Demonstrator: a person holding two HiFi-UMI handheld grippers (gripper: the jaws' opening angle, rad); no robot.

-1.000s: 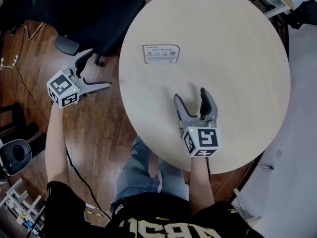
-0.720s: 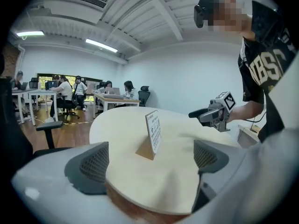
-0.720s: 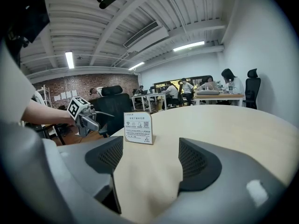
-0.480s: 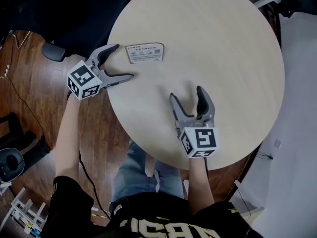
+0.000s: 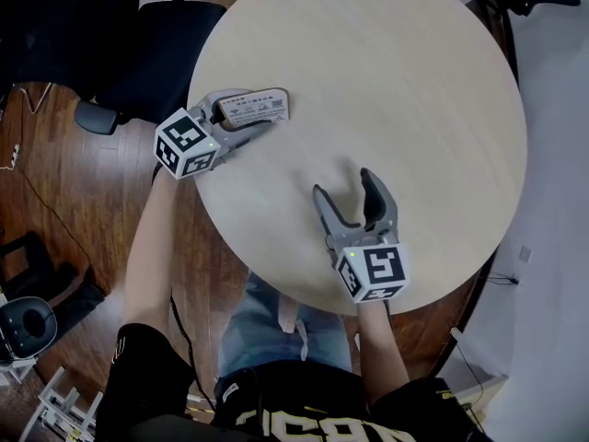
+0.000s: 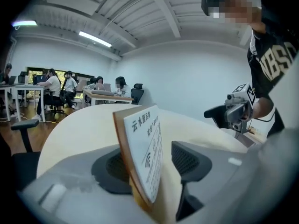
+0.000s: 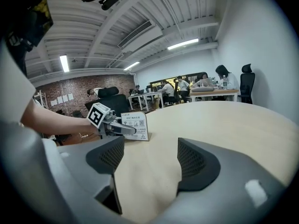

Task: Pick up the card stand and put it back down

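Now the left gripper (image 5: 265, 109) is brought in around the stand (image 6: 145, 148), jaws just closing, not yet clamped. The right gripper (image 5: 343, 184) is held open, empty.

Bright overhead strip lights (image 6: 96, 38), fisheye-warped edges.

We find the table (image 5: 414, 81) bare across its far and right side, free for passing. Near its left edge the card stand (image 5: 262, 106) blocks the way, and a black chair (image 5: 152, 58) crowds the floor just beyond that edge
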